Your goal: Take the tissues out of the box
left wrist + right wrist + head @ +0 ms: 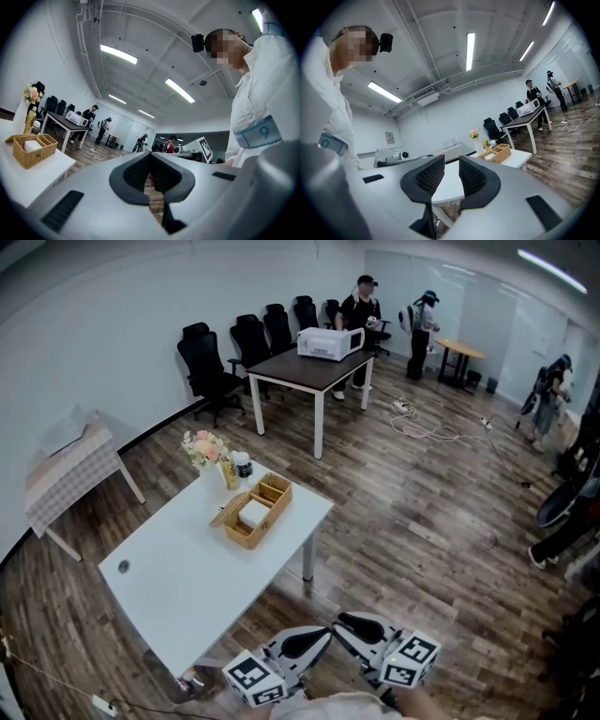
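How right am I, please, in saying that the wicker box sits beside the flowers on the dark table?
Not quite: the wicker box sits beside the flowers on the white table, as the head view shows.

Cut off below, too small farther out

The head view's bottom edge crops the left hand-held gripper [314, 641] and the right hand-held gripper [361, 626], cutting away their rear ends. The white tissues [254, 514] in the wicker box [246, 538] on the table [187, 587] are too small to tell single sheets. The label on the bottle [230, 474] is unreadable.
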Available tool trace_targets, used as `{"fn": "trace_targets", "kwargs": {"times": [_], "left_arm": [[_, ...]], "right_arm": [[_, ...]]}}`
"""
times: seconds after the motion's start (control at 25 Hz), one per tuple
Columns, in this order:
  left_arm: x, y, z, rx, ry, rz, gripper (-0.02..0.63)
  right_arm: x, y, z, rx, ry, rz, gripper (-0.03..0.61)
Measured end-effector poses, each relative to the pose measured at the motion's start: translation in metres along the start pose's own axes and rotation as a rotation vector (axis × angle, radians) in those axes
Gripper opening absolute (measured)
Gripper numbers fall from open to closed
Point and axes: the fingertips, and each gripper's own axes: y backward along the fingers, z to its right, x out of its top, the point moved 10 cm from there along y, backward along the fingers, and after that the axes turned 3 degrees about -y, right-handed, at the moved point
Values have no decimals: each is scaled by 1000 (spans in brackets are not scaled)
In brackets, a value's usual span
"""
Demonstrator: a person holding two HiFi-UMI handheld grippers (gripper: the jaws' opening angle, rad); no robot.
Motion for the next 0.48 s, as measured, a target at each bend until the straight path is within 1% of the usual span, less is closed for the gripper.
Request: {"fn": "trace_targets", "kwargs": {"times": [0.48], "left_arm": [[23, 42, -69, 18, -8, 37, 2]], "right_arm": [[3, -86, 3, 5, 9, -31, 106]]}}
